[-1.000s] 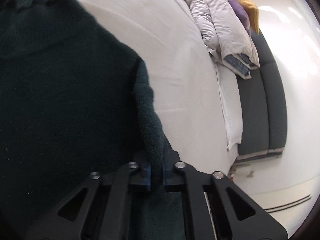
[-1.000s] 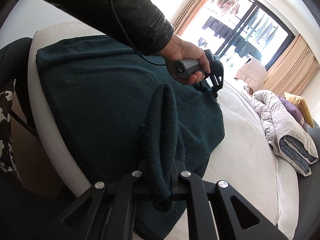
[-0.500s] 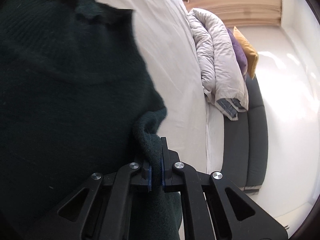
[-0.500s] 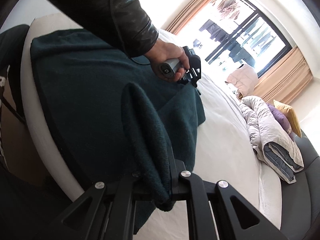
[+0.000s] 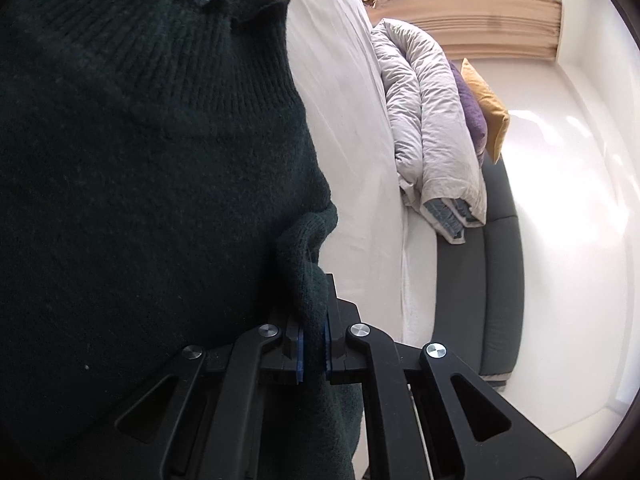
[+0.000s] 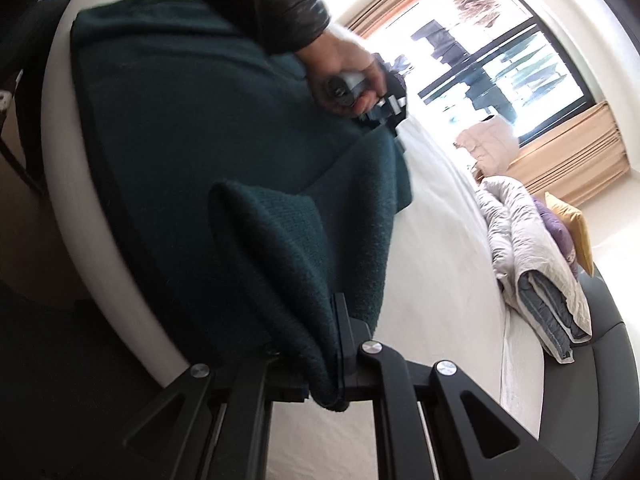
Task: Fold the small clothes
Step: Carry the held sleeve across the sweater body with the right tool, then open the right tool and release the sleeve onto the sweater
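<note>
Nearest, the right gripper (image 6: 326, 364) has its jaws clamped shut on a thick bunch of the sweater (image 6: 208, 128), the knit spilling out below the pads in a lump. The left gripper (image 5: 314, 344) has its jaws pinched tight on a narrow fold of the same sweater, just at its edge; in the right view the hand (image 6: 344, 76) holding that gripper sits at the far corner of the cloth.

What could go wrong: the left grip is on a thin ridge right at the edge, so a tug could pull it free and drop that corner crooked. The two grips look uneven, one fat and one slim, so the fold may land skewed or bunched. The sweater also lies close to the rounded edge of the bed (image 6: 440, 272), and a drag toward that side could slide it off.

The sweater is dark green, heavy and fuzzy, with a ribbed, frilled collar (image 5: 224, 12). It is spread on the white bed, its right-hand side lifted and partly folded over.

Farther off lie a folded quilt (image 6: 532, 256) and cushions (image 6: 568, 224), then the window (image 6: 500, 40).
</note>
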Tool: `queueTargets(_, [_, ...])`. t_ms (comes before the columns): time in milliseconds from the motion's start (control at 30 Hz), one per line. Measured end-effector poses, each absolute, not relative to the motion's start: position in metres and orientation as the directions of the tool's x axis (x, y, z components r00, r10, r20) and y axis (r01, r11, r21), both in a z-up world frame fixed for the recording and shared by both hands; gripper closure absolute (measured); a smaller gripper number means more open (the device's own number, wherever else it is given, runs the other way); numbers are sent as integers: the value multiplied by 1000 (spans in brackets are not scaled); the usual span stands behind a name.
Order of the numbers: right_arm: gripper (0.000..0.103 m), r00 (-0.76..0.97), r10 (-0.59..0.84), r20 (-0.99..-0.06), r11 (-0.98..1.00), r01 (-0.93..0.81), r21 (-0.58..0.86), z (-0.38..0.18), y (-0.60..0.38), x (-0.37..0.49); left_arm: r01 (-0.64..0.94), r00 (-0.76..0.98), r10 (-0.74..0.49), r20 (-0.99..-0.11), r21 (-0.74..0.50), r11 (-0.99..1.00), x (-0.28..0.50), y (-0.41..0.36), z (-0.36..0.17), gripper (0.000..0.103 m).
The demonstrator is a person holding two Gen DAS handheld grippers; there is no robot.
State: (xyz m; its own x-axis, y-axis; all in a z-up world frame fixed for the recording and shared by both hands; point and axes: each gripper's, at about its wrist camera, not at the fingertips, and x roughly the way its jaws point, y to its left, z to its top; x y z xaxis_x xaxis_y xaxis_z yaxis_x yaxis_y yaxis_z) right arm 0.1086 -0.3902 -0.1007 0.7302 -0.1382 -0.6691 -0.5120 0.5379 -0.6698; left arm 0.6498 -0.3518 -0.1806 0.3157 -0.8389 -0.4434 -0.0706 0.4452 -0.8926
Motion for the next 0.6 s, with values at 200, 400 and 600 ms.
queueTargets(200, [90,693,-170,-701,512,-546,-664,-127,-382,97,-74,274,-836,-475,-877,474,643,-360,-176,95])
queueTargets(400, [84,696,-188,-693,528,-524,-669,-128,-386,98,-39,192,-829,-525,-849,528,619,-353,-162,73])
queueTargets(600, [60,689,-232,-686,539,-496,-680,-122,-382,89,52,144,-830,-539,-833,550,566,-343,-128,36])
